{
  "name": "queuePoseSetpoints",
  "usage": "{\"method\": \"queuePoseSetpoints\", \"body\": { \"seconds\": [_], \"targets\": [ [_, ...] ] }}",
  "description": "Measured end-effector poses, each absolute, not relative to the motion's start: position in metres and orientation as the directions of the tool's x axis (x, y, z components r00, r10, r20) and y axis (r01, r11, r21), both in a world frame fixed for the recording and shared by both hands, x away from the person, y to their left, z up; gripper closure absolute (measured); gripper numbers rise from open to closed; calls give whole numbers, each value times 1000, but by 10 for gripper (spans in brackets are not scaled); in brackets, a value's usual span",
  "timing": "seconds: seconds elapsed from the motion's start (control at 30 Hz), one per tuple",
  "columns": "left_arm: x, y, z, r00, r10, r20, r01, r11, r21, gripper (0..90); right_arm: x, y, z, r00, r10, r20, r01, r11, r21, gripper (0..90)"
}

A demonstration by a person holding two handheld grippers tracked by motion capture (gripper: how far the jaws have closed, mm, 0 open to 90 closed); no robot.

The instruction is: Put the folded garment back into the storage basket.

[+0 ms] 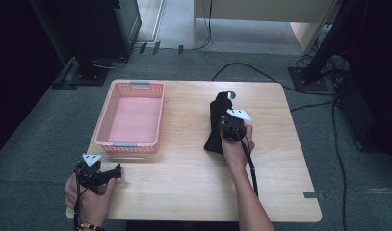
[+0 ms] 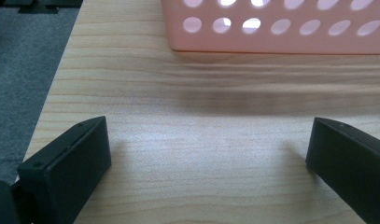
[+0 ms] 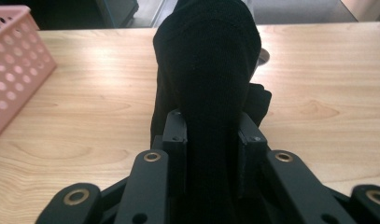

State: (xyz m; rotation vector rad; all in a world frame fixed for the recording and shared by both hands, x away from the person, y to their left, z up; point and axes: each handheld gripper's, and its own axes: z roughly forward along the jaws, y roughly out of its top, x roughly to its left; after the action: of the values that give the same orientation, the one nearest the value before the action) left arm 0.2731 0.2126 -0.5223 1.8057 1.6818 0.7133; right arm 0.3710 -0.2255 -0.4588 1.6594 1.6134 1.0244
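A black sock-like cloth (image 1: 217, 122) lies on the wooden table (image 1: 184, 173), right of centre. My right gripper (image 1: 230, 126) is shut on it; in the right gripper view the cloth (image 3: 208, 70) is pinched between the two jaws and drapes forward over them, with the right gripper (image 3: 211, 130) at its base. A pink perforated basket (image 1: 131, 117) stands at the table's left, empty. My left gripper (image 1: 117, 169) rests near the front left corner, just in front of the basket. In the left gripper view its jaws are wide apart, the left gripper (image 2: 208, 140) open over bare wood, the basket wall (image 2: 281, 28) ahead.
A small grey round thing (image 1: 230, 95) peeks out at the cloth's far end. Black stands and cables (image 1: 309, 77) sit on the grey carpet around the table. Bare wood stretches between the basket and the cloth and along the front edge.
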Motion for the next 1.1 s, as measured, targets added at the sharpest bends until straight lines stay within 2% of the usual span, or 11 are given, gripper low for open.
{"method": "queuePoseSetpoints", "body": {
  "seconds": [1.1],
  "targets": [
    [273,213,-522,69,998,5,697,-52,715,0,386,-148,-402,-190,969,157,492,-44,869,719]
  ]
}}
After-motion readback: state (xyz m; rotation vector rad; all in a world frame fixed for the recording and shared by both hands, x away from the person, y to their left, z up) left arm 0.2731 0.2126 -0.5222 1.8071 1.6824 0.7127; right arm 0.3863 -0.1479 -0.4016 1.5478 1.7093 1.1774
